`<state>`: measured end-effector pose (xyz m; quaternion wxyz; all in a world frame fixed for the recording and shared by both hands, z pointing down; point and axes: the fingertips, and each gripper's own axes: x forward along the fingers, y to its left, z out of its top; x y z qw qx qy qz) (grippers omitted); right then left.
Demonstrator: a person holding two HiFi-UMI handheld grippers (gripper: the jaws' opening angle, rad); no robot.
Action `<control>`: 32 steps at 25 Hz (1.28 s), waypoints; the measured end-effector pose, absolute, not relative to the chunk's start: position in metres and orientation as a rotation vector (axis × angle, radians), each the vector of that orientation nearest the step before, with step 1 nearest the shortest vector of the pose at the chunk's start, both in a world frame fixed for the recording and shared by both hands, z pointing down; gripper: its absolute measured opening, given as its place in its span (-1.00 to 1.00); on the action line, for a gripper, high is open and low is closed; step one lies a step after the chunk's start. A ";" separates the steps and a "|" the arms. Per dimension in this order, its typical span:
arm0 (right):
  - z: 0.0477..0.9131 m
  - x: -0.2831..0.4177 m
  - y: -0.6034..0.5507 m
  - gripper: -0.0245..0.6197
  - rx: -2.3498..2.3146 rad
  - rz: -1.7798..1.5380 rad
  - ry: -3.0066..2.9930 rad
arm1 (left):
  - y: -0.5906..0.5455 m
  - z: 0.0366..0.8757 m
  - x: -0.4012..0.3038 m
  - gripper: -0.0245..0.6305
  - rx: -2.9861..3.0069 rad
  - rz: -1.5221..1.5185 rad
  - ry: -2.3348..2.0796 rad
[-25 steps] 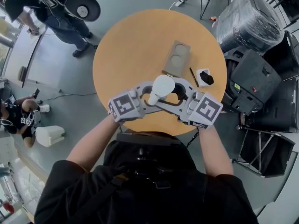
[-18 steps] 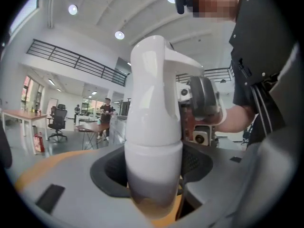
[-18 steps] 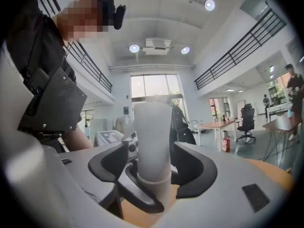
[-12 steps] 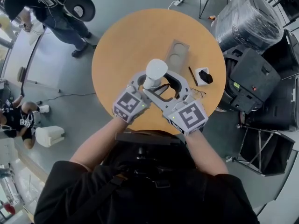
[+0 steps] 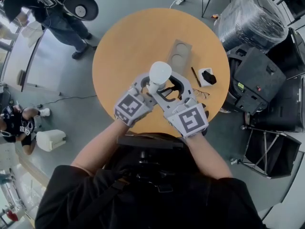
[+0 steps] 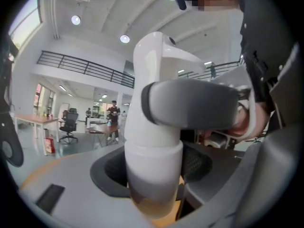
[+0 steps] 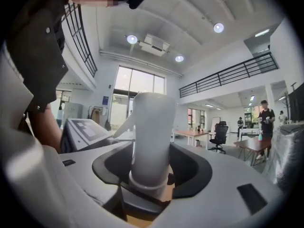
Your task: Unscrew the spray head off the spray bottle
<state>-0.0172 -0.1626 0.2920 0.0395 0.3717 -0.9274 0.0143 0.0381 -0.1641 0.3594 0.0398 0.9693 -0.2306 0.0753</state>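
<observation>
Left gripper (image 6: 153,175) clamps the lower part of the bottle (image 6: 153,198). Right gripper (image 7: 151,177) sits higher; its jaws have just been closing and are now shut round the white head (image 7: 151,132) just above the collar. Both stand fairly wide, since the thing is thick. The bottle is upright in the air between them, over the table (image 5: 128,42) and resting on nothing. The main risk, as I judge it, is slip: the plastic is smooth and round, so a twist may spin the head inside the right pads, or turn the whole bottle inside the left ones, and the thread does not loosen. A fresh grip that is not yet firm makes this likelier. The two grippers are packed close, one finger of the right crossing just above the left jaws, so a larger turn may knock them together and jolt the bottle loose. If either hold fails in mid-air the bottle drops to the table and could roll off. Twisting off-axis could bind the thread. The nozzle sticks out sideways near the right jaws and could catch. Whether there is liquid inside I cannot tell; if so, a tilt once the head frees would spill it.
</observation>
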 end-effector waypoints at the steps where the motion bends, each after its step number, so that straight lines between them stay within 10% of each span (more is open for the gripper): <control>1: 0.290 -0.018 -0.160 -0.14 1.072 0.059 -2.892 | -0.160 0.357 0.038 -0.01 2.987 0.224 -0.620; 9: 0.288 -0.018 -0.135 -0.14 0.496 0.175 -3.046 | -0.126 0.351 0.042 -0.01 3.082 0.245 -0.205; 21: 0.293 -0.010 -0.168 0.17 1.124 0.165 -2.906 | -0.174 0.364 0.039 -0.01 2.979 0.279 -0.850; 32: 0.278 -0.015 -0.151 -0.20 0.758 0.054 -3.081 | -0.148 0.356 0.041 -0.01 3.059 0.204 -0.482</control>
